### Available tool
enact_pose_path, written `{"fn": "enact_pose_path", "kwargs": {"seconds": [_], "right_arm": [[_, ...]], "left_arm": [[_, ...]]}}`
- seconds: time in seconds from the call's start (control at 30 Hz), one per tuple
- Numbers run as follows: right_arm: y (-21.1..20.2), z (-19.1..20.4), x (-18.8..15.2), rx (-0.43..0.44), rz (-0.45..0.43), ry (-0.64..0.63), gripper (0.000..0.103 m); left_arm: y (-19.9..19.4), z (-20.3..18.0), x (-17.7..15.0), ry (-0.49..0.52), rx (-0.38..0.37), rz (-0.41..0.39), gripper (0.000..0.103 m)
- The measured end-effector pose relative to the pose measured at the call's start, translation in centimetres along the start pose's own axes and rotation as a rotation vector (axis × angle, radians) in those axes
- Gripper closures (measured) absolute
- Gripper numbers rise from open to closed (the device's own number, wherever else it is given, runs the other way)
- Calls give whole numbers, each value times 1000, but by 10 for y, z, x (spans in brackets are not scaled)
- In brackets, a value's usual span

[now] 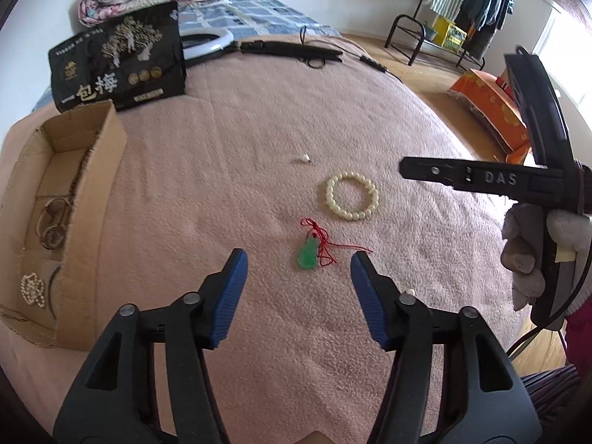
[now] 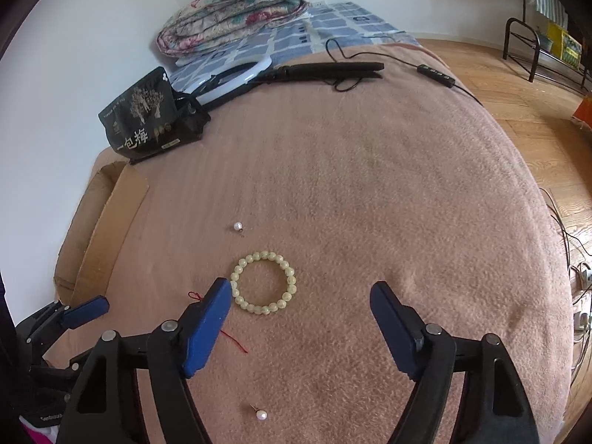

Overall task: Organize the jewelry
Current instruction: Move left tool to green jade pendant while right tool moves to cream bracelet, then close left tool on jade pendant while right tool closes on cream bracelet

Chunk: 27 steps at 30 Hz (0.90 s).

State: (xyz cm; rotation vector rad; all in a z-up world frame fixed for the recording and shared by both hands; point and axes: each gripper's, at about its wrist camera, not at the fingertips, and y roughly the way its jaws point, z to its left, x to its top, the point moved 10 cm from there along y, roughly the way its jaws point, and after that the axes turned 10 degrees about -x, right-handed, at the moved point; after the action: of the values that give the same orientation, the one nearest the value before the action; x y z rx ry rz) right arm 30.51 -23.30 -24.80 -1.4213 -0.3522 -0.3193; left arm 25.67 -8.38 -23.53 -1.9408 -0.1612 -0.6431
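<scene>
On the pink blanket (image 1: 229,140) lie a green jade pendant (image 1: 307,257) on a red cord, a cream bead bracelet (image 1: 352,195) and a pearl earring (image 1: 305,158). My left gripper (image 1: 299,259) is open, its blue pads either side of the pendant, just above it. In the right wrist view my right gripper (image 2: 300,292) is open and empty above the bracelet (image 2: 263,282). One pearl earring (image 2: 238,226) lies beyond it, another (image 2: 261,414) lies near the camera. The red cord (image 2: 235,340) shows beside the left finger; the pendant is hidden. The right gripper's arm also shows in the left wrist view (image 1: 481,179).
A cardboard box (image 1: 94,199) at the left holds bangles (image 1: 51,222) and a pearl string (image 1: 33,290). A black snack bag (image 1: 118,61), a ring light (image 1: 209,42) with stand, a cable and a folded quilt (image 2: 236,11) lie at the far end. Wooden floor lies to the right.
</scene>
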Motion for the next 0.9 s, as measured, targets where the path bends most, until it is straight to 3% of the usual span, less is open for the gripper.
{"fn": "enact_pose_path", "kwargs": {"seconds": [0.17,0.33,0.43,0.73,0.9], "right_arm": [[24,3,-2,5,59,-6,46],[39,2,-1,11,87,0,60],[44,3,0,21,93,-5,64],[53,10,3,35,113,-29,71],[58,13,4,41,120,-34,73]], "left_arm": [[26,-1,-5,8,-7,50,58],[45,-3,-9,19,-6,91,58],[53,-3,-10,17,-8,109,64],[69,-1,-15,29,10,138,65],[72,0,-14,24,3,142,75]]}}
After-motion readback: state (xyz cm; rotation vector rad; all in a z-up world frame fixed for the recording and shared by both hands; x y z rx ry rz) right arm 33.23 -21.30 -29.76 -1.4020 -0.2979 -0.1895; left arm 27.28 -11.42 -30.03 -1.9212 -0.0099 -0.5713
